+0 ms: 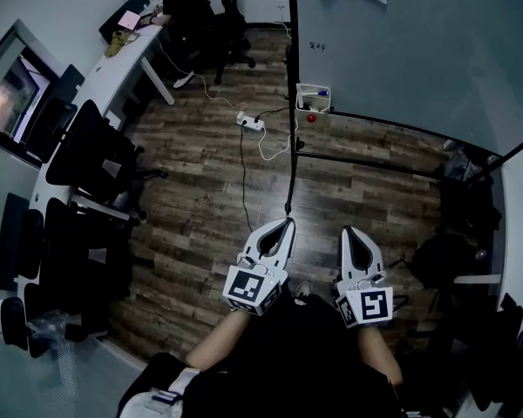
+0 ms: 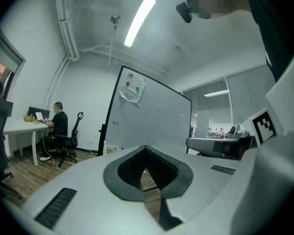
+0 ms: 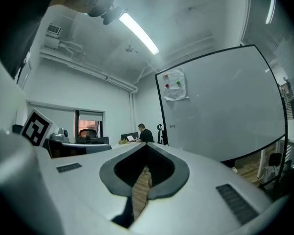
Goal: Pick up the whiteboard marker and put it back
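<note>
Head view shows the left gripper (image 1: 286,225) and right gripper (image 1: 348,233) with clenched, empty jaws, well apart from the whiteboard's (image 1: 401,50) holder (image 1: 312,104), where the apparent marker (image 1: 322,92), likely light, stiff and slick, wants a mid-barrel pinch.

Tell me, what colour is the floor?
The floor is dark brown wood planks; the head view shows it best.

Left hand-held gripper (image 1: 287,223), right hand-held gripper (image 1: 347,231): side by side, level, jaws together, empty.
</note>
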`<act>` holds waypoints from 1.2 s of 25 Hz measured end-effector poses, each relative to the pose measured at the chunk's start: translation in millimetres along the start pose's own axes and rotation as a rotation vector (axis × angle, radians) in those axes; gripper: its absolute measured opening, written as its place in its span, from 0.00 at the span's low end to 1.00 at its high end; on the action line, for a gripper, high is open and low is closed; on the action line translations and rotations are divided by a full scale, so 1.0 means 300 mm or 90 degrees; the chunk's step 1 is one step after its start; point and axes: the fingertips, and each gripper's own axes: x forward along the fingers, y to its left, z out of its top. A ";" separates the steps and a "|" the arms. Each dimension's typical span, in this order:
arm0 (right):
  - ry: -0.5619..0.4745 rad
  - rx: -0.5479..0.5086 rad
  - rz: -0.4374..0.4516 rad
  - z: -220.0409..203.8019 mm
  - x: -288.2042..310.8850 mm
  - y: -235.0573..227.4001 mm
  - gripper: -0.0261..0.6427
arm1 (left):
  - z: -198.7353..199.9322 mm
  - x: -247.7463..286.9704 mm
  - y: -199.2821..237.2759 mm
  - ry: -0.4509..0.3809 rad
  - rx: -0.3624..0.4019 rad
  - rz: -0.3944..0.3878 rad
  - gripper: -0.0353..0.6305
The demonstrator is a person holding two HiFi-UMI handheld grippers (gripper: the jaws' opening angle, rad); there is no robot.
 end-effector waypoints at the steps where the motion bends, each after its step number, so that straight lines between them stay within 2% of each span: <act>1: 0.001 0.003 0.000 0.000 0.004 -0.003 0.06 | 0.001 0.007 0.003 0.001 -0.001 0.001 0.06; 10: 0.007 0.004 -0.005 -0.008 0.116 -0.050 0.06 | 0.005 0.123 0.080 0.000 -0.006 0.002 0.06; 19: 0.007 -0.012 -0.027 0.008 0.337 -0.097 0.06 | 0.056 0.297 0.262 -0.009 -0.028 -0.009 0.06; 30: 0.013 -0.010 -0.078 -0.004 0.563 -0.119 0.06 | 0.084 0.458 0.476 -0.001 -0.028 -0.038 0.06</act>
